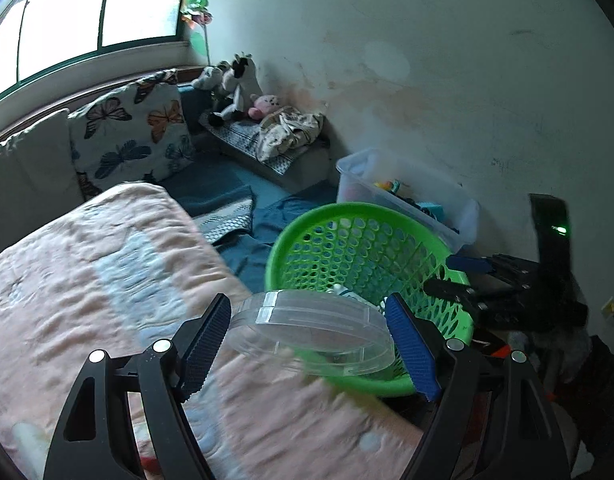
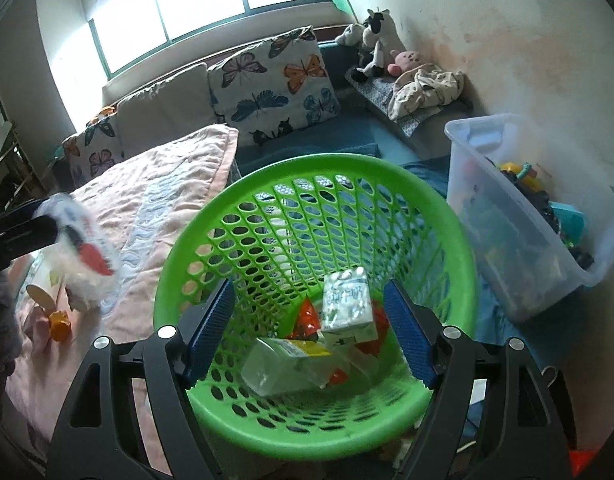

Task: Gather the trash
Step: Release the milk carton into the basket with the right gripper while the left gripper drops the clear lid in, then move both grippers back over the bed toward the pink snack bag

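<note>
My left gripper (image 1: 309, 344) is shut on a clear round plastic container (image 1: 307, 328), both blue pads pressing its rim, above the pink quilt and just short of the green mesh basket (image 1: 307, 216). The right wrist view shows that gripper (image 2: 39, 232) at the far left, its load (image 2: 87, 256) a white and red blur. My right gripper (image 2: 309, 336) hangs open over the basket (image 2: 319, 164) with nothing between its pads. In the basket lie a milk carton (image 2: 347, 304), a clear plastic box (image 2: 283, 368) and orange-red wrappers (image 2: 307, 320). The right gripper (image 1: 457, 276) also shows at the basket's right rim.
A pink quilt (image 1: 107, 280) covers the bed on the left; a small orange thing (image 2: 59, 324) and a round disc (image 2: 41, 296) lie on it. A clear bin of toys (image 2: 527, 220) stands right of the basket against the wall. Butterfly pillows (image 2: 275, 84) and soft toys (image 2: 377, 40) sit behind.
</note>
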`<state>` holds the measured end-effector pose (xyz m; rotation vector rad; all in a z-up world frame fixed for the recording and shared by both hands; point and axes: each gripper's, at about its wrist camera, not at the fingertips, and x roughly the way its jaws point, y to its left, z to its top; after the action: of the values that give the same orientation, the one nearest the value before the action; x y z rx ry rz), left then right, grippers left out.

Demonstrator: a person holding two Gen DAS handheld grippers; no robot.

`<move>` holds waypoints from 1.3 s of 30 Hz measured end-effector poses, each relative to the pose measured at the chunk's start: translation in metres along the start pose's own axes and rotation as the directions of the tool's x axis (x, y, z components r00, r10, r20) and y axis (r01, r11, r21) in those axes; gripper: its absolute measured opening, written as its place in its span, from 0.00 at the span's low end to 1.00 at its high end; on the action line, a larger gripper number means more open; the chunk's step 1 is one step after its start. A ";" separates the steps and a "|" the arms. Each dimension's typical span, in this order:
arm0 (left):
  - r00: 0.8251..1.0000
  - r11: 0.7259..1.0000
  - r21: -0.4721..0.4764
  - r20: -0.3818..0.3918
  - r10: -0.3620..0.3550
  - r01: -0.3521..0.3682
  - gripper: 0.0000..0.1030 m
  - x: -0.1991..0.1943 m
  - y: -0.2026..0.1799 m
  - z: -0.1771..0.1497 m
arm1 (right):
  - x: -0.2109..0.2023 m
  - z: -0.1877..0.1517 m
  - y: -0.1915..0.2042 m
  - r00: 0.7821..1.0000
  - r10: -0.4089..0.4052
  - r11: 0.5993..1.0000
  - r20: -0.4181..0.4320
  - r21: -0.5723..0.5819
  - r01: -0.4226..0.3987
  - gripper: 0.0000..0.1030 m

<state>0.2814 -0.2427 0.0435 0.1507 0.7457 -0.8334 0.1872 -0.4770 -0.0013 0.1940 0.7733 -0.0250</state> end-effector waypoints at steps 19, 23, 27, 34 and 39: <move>0.995 1.000 -0.013 -0.099 -0.027 0.026 0.83 0.078 -0.033 0.001 | -0.011 -0.028 -0.013 0.999 0.047 0.998 -0.007 0.044 -0.047 0.75; 0.997 1.000 -0.008 -0.074 -0.012 0.011 0.83 0.065 -0.032 -0.003 | -0.015 -0.031 -0.007 0.998 0.059 0.997 -0.001 0.046 -0.059 0.75; 0.999 1.000 -0.015 -0.048 0.013 -0.014 0.83 0.043 -0.027 -0.008 | -0.021 -0.032 0.004 0.997 0.082 0.996 0.013 0.041 -0.082 0.75; 0.996 0.995 -0.049 -0.008 0.083 -0.084 0.83 -0.006 -0.013 -0.031 | -0.030 -0.035 0.034 0.991 0.131 0.991 0.021 0.002 -0.131 0.75; 0.989 0.986 -0.079 0.009 0.149 -0.147 0.83 -0.037 0.002 -0.052 | -0.034 -0.037 0.059 0.986 0.165 0.986 0.019 -0.035 -0.164 0.76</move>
<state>0.2381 -0.1975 0.0288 0.1285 0.7429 -0.6625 0.1432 -0.4137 0.0063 0.2252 0.7336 0.1422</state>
